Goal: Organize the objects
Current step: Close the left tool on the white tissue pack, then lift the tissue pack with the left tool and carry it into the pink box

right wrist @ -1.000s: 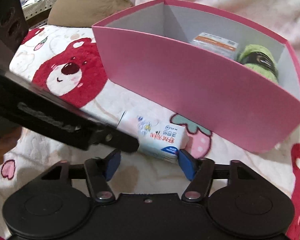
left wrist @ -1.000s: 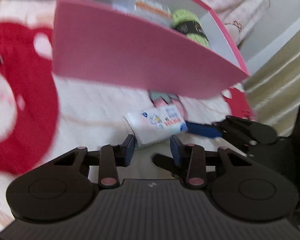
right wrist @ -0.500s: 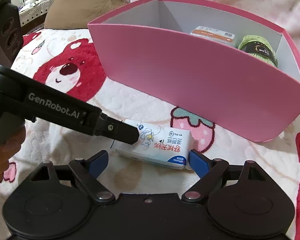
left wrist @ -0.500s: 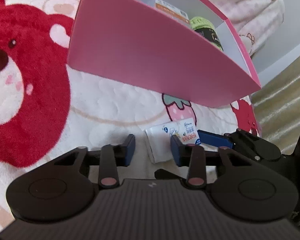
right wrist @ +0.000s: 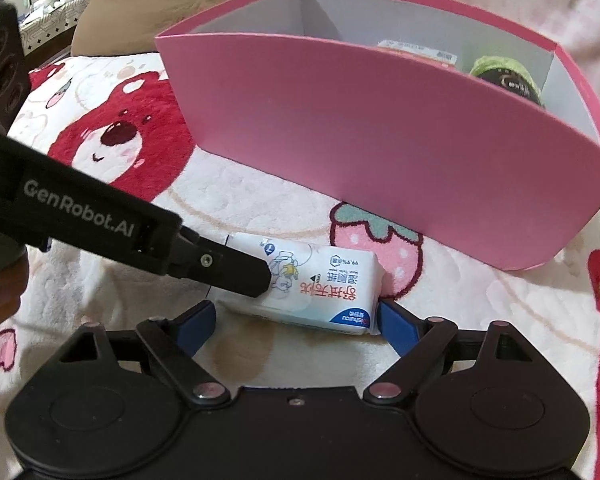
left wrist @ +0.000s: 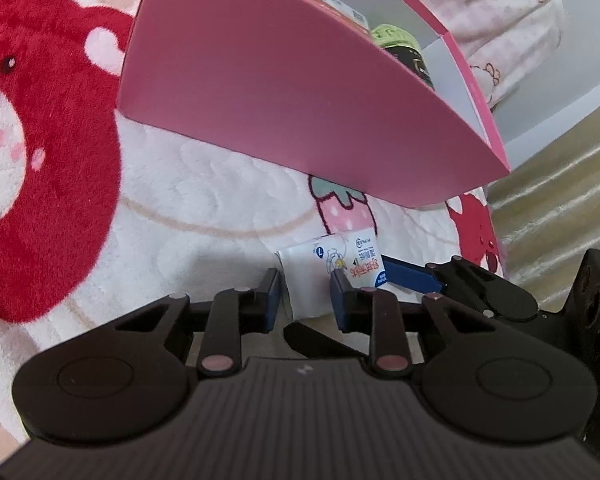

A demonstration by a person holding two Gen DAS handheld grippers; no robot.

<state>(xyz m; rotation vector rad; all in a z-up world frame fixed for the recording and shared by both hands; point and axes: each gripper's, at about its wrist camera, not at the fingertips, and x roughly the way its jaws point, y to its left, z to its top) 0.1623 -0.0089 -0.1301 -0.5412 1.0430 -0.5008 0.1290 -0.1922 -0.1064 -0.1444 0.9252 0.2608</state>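
**A:** How many things do you count?

**B:** I count one tissue pack (right wrist: 312, 284) lying flat on the bear-print blanket (right wrist: 100, 152), just in front of one pink box (right wrist: 380, 136). Inside the box I see two items: one orange-and-white carton (right wrist: 416, 50) and one green yarn ball (right wrist: 508, 76).

**A:** And your two grippers?

**B:** My left gripper (left wrist: 305, 294) has its fingers set on either side of the pack's near end; whether they press it, I cannot tell. My right gripper (right wrist: 296, 320) is spread wide, its two blue pads flanking the pack's long side, the right pad about touching its corner.

**A:** Is the pack lifted?

**B:** No, it rests on the blanket beside one strawberry print (right wrist: 376, 240).
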